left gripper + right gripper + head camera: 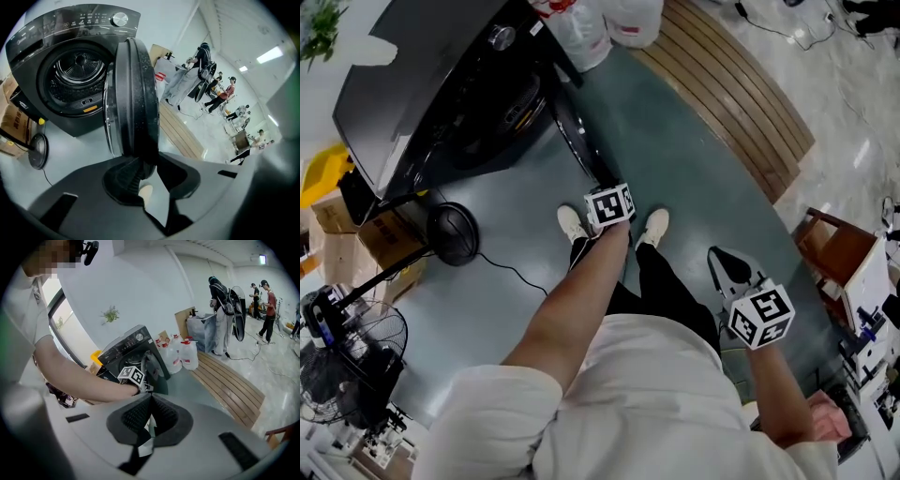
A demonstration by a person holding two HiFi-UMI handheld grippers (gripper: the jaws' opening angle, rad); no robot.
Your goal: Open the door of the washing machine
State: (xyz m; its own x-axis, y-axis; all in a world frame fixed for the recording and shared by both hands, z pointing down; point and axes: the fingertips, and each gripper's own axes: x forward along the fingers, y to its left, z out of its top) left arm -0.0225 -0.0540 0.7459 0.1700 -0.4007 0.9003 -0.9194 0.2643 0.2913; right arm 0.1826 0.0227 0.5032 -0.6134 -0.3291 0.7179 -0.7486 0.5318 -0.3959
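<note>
A dark front-loading washing machine stands at the upper left, and its drum is uncovered. Its round door is swung out and shows edge-on. In the head view the door reaches toward the person's feet. My left gripper is at the door's outer edge. In the left gripper view that edge dips between the spread jaws of the left gripper, with floor showing in the gap. My right gripper hangs to the right over the floor, away from the machine. In its own view the right gripper is shut and holds nothing.
A slatted wooden platform runs right of the machine, with water jugs at its far end. A fan, a round black stand base and cardboard boxes are at left. A wooden chair is at right. People stand far back.
</note>
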